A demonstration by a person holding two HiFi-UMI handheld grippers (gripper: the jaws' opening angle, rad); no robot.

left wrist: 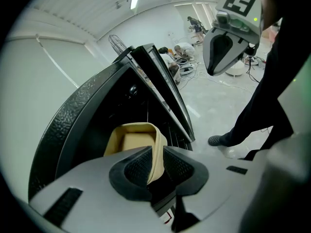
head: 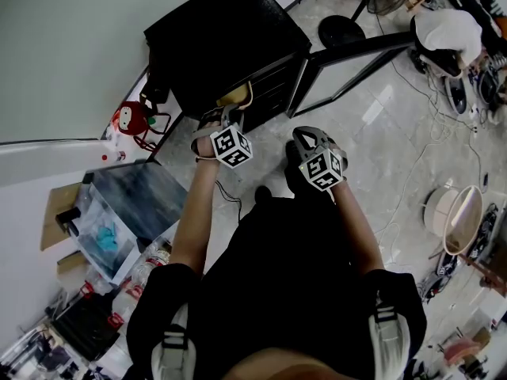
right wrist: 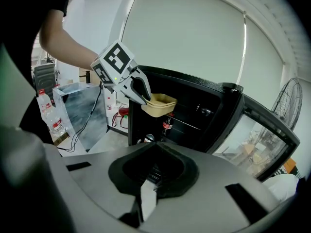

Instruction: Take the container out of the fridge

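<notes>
Container (left wrist: 131, 141): beige, open-topped, thin-walled. It sits at the mouth of the fridge (left wrist: 80, 118), high in the opening. I cannot tell whether its base rests on a shelf.

Left gripper (left wrist: 156, 157): jaws closed on the container's near wall, one pad inside the rim, one outside. The wall is pinched between them.

Right gripper (right wrist: 155, 166): jaws together with nothing between them, held in the air short of the fridge.

Head view:
- Fridge (head: 222, 46) is black and low, at 12 o'clock from the person.
- Its glass door (head: 356, 62) is swung wide open toward 2 o'clock.
- Left gripper (head: 224, 121) is at the fridge front, touching the container (head: 234, 95).
- Right gripper (head: 313, 142) is at 4 o'clock of the left one, apart from the fridge.
- A red toy (head: 129, 121) is on the floor at 9 o'clock of the left gripper.
- A pale fan (head: 463, 216) is lying on the floor at 3 o'clock.

Right gripper view:
- Left gripper (right wrist: 145, 96) comes in from 10 o'clock.
- The container (right wrist: 160, 105) hangs at its tip, in front of the upper compartment.
- A cola bottle (right wrist: 167, 124) stands upright inside the fridge (right wrist: 204, 110), at 6 o'clock of the container.
- The door (right wrist: 265, 140) is at 4 o'clock.
- Water bottles (right wrist: 51, 115) stand on the floor at 9 o'clock.

Left gripper view:
- Right gripper (left wrist: 219, 57) is at 1 o'clock, well apart from the container.
- A shoe (left wrist: 219, 140) is on the floor at 3 o'clock.
</notes>
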